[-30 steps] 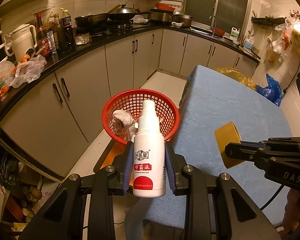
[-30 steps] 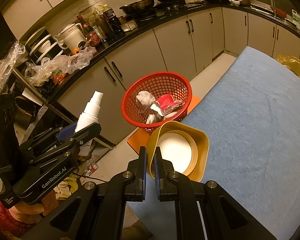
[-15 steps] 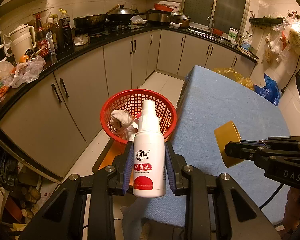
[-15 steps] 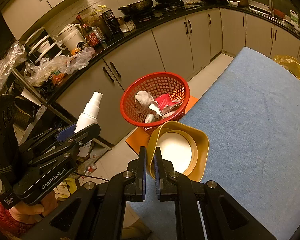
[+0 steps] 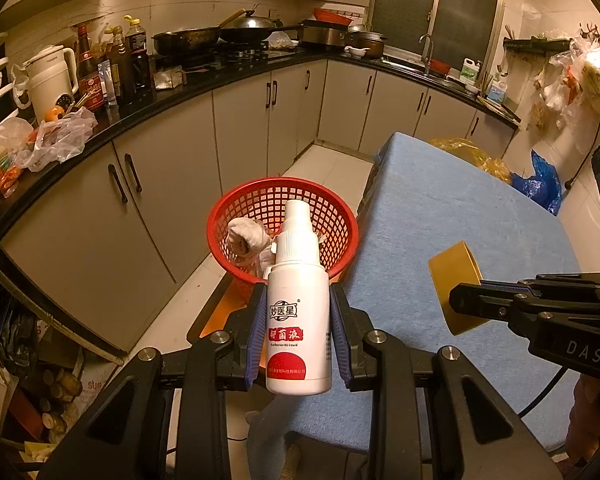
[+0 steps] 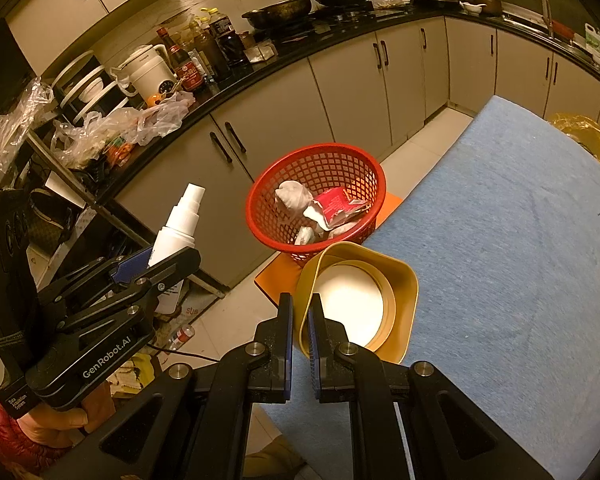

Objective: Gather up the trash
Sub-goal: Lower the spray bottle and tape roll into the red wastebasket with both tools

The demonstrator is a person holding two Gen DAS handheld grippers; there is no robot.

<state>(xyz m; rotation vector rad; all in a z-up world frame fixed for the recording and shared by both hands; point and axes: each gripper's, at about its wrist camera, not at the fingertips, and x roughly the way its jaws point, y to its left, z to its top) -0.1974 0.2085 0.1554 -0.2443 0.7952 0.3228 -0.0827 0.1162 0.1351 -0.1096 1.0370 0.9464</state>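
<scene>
The left claw (image 5: 298, 336) gripped a white spray bottle (image 5: 299, 312) by its body, nozzle pointing away toward the red basket (image 5: 236, 216), which sat on an orange stool (image 6: 392, 202) just beside the bench's (image 5: 460, 216) near left corner. Holding the bottle upright and low on its body probably kept it steady and ready to drop nozzle-first into the basket. The right claw (image 6: 299, 320) was pinched shut on the thin wall of a yellow tub (image 6: 404, 292), lifted clear of the blue bench top, its open mouth facing the camera. Gripping the rim suited so wide a tub. Crumpled tissue (image 6: 292, 196) and a red wrapper (image 6: 334, 204) already lay in the basket, so both items looked bound there
</scene>
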